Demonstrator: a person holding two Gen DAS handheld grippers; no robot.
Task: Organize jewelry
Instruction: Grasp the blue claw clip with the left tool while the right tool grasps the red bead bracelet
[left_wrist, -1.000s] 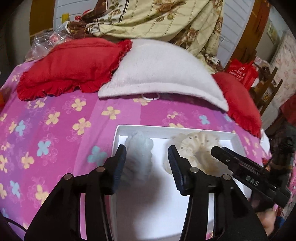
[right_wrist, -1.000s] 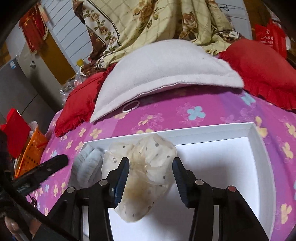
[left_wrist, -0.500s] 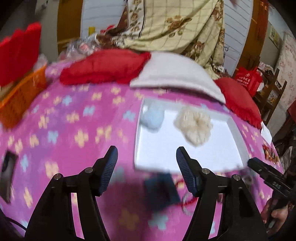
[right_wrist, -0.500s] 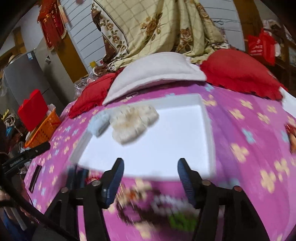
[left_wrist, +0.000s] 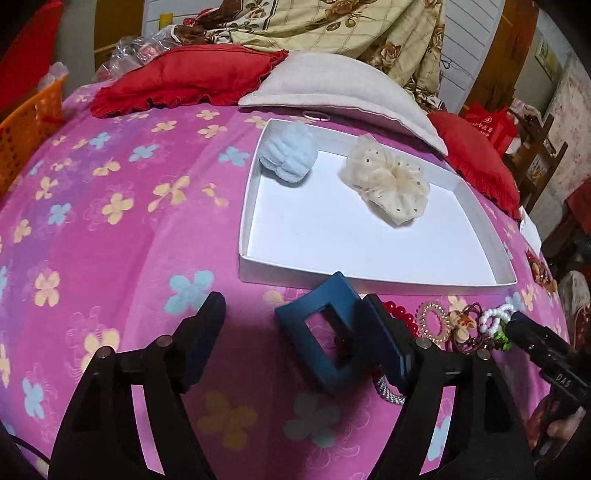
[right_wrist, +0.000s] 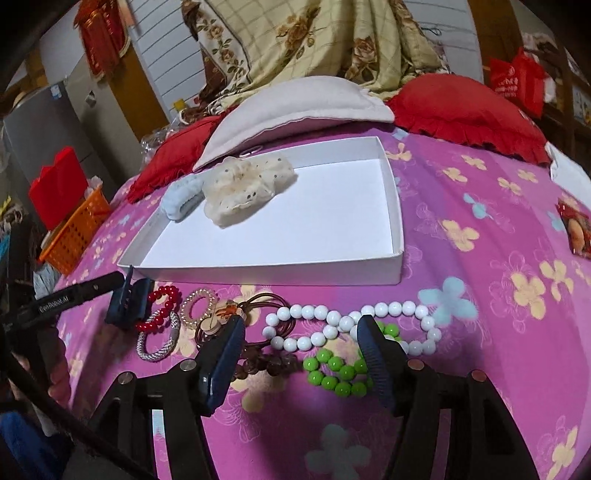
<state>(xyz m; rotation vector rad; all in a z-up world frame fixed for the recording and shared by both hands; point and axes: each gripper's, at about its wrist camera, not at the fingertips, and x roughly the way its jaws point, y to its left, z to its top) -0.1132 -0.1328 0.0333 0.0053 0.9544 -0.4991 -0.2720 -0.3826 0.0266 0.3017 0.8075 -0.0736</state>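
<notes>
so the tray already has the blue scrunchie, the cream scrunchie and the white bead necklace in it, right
Not quite. The tray holds only the blue scrunchie and the cream scrunchie. The right wrist view shows the white bead necklace lying on the pink sheet in front of the tray, outside it.

Your left black two-finger gripper with dark blue ribbed pads has its jaws spread wide, held low and pointing forward. Your right black two-finger gripper with the same blue pads is likewise spread apart and holds nothing, its fingers angled down close to the surface.
</notes>
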